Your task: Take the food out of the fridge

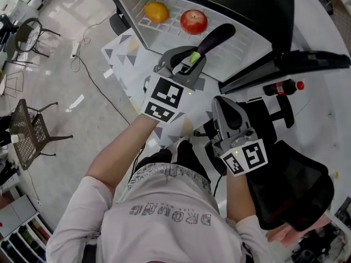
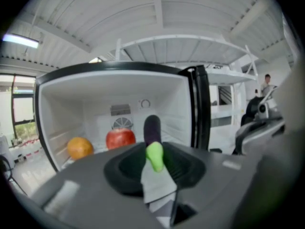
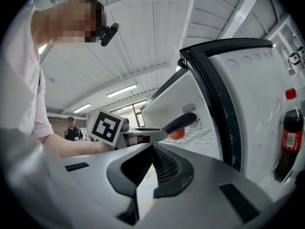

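The fridge (image 1: 236, 51) stands open in front of me. My left gripper (image 1: 192, 58) is shut on the green stem end of a dark purple eggplant (image 1: 216, 37), whose body sticks out over the white shelf. The left gripper view shows the eggplant (image 2: 152, 128) pointing away from the jaws into the fridge. An orange (image 1: 157, 12) and a red apple (image 1: 193, 21) lie on the same shelf, further back. My right gripper (image 1: 222, 104) hangs lower and to the right, outside the fridge, its jaws together with nothing in them. From the right gripper view the eggplant (image 3: 180, 122) is ahead to the left.
The fridge door (image 1: 307, 62) is swung open at the right with a cola bottle (image 1: 282, 87) in its rack. A black office chair (image 1: 290, 190) is at the lower right. A metal chair (image 1: 33, 130) and cables lie on the floor at the left.
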`<action>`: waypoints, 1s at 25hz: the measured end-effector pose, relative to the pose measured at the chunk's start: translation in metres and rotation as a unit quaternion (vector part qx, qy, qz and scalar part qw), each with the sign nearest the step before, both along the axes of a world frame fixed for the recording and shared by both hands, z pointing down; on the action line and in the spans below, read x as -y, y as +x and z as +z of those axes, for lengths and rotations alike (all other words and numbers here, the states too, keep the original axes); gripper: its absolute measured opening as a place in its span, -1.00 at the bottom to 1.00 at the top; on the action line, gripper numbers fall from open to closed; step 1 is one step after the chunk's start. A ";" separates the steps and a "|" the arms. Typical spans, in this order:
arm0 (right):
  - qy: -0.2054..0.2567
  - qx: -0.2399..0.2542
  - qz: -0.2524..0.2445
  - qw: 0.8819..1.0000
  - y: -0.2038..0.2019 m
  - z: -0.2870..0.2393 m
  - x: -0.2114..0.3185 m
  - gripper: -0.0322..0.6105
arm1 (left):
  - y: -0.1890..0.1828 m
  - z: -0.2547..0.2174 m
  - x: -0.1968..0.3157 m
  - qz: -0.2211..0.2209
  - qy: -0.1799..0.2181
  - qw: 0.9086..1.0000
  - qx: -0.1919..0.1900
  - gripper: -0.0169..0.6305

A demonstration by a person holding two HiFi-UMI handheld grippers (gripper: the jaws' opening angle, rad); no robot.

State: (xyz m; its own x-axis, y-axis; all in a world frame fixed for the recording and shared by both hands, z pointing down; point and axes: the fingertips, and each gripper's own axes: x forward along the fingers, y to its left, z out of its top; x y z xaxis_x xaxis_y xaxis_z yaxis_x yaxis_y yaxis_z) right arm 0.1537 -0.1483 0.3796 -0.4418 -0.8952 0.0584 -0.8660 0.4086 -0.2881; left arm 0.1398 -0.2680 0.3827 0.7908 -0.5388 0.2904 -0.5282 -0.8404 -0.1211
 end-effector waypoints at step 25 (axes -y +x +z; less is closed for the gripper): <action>0.020 -0.033 -0.058 0.998 -0.117 -0.033 0.008 -0.91 | -0.166 -0.038 -0.020 -0.075 0.021 0.996 -0.041 -0.60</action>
